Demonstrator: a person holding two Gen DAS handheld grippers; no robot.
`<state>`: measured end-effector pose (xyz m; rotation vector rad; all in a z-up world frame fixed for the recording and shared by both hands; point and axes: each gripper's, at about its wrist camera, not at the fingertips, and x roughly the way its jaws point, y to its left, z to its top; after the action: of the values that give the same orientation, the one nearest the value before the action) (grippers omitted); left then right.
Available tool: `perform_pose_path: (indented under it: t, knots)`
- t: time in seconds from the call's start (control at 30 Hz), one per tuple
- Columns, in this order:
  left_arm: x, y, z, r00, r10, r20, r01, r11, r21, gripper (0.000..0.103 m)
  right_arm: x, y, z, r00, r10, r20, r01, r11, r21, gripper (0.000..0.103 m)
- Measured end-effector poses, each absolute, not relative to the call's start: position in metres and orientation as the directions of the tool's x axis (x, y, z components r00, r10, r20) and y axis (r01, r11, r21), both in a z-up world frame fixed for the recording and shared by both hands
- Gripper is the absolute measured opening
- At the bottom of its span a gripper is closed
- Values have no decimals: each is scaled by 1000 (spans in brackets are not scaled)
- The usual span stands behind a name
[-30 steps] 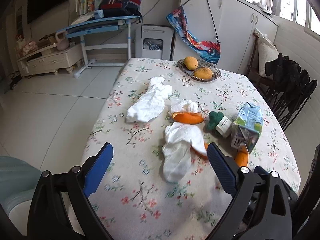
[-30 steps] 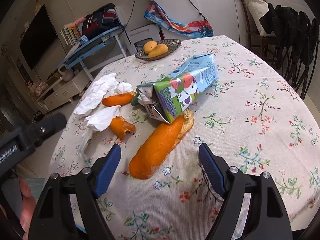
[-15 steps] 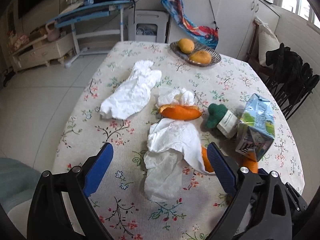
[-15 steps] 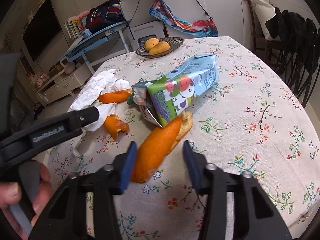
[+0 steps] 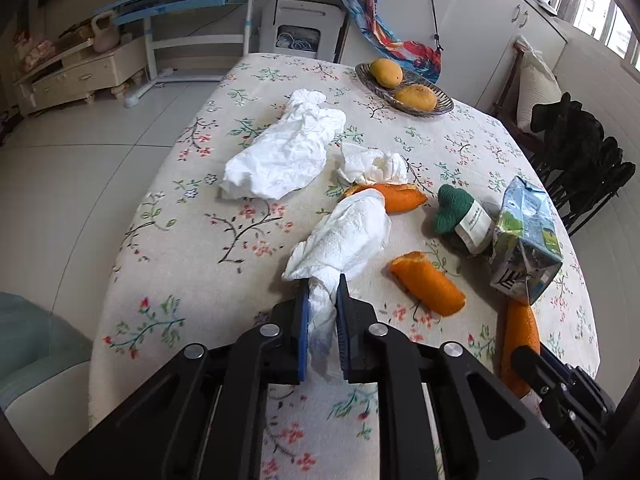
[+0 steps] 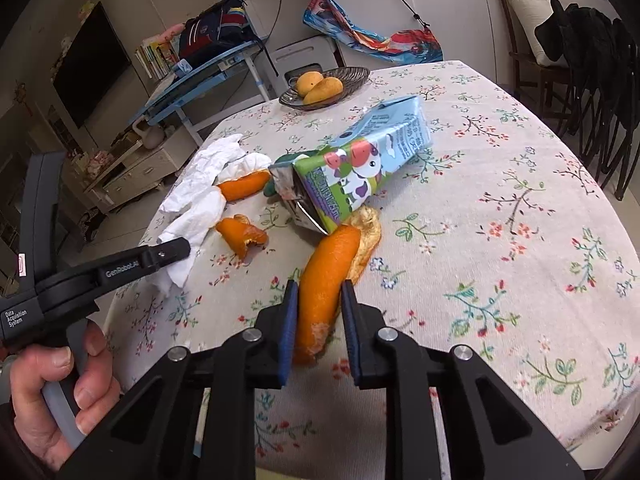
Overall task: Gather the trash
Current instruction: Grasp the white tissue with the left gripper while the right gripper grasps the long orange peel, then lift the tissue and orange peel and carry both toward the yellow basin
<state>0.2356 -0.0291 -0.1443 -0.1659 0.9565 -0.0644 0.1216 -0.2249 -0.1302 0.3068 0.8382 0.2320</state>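
My left gripper (image 5: 323, 286) is shut on the near tail of a crumpled white tissue (image 5: 348, 236), which trails away across the flowered tablecloth (image 5: 192, 248). My right gripper (image 6: 318, 292) has its jaws closing on the near end of a long orange peel (image 6: 328, 264), and both pads touch it. The peel's far end lies under an opened milk carton (image 6: 368, 160). A smaller orange peel (image 5: 428, 284) lies between the two grippers. Farther off are a third peel (image 5: 400, 200), a large tissue (image 5: 284, 156) and a small one (image 5: 372, 164).
A green item with a white label (image 5: 456, 212) leans on the carton. A bowl (image 5: 362, 74) with two mangoes stands at the table's far end. A chair draped in black clothing (image 5: 576, 152) stands at the right. The table edge drops to tiled floor on the left.
The left gripper came down and forward, then shut on the tissue's tail. The right gripper's jaws narrowed from wide apart onto the long orange peel.
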Motion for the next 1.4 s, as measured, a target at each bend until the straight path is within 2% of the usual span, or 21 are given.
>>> perform_pose_path:
  t: [0.23,0.3,0.33,0.4,0.43,0.47,0.6,0.8,1.0,1.03,1.2,1.27,1.3,1.37,1.4]
  knots:
    - [217,-13,-138,566,-128,-814,-30,984,-175,11,119,-225,-130,642,313,-700,-82,936,343,22]
    - [213,-11,-140,553,-115,-825,-33,987,-160,14,121,-224,-131,639,313,-703,-82,936,342,26]
    - [212,-11,-141,549,-103,-829,-34,989,-146,22,121,-225,-132,639,309,-704,-79,937,340,26]
    - [210,-12,-140,556,-71,-828,-42,993,-113,40,121,-226,-132,645,304,-701,-71,937,341,39]
    - [209,-13,-138,566,-50,-823,-45,995,-91,54,120,-226,-132,650,302,-697,-68,937,343,42]
    - [209,-14,-136,577,-30,-816,-47,996,-70,61,120,-227,-132,656,299,-694,-65,937,342,45]
    - [210,-21,-132,602,17,-799,-33,999,-4,69,120,-228,-130,674,289,-680,-60,938,340,54]
    - [217,-23,-137,598,44,-800,-40,999,25,74,123,-225,-135,671,288,-684,-59,939,338,56]
    - [223,-22,-144,592,55,-804,-49,998,33,73,122,-223,-135,678,275,-682,-60,945,321,56]
    - [223,-22,-145,590,54,-806,-48,998,31,70,122,-223,-135,678,272,-683,-59,946,318,55]
    - [221,-21,-146,591,45,-806,-41,999,25,49,121,-225,-136,669,288,-685,-61,940,336,34]
    - [219,-21,-145,595,39,-803,-39,999,20,34,120,-227,-138,660,309,-684,-62,931,360,30]
    - [218,-21,-145,597,35,-802,-36,999,16,30,119,-228,-138,659,315,-683,-59,927,370,29]
    - [216,-19,-145,596,17,-803,-31,1000,-3,16,117,-231,-138,654,330,-681,-54,918,393,27]
    - [214,-18,-144,593,-1,-805,-28,999,-22,14,116,-233,-138,651,339,-679,-52,913,405,27]
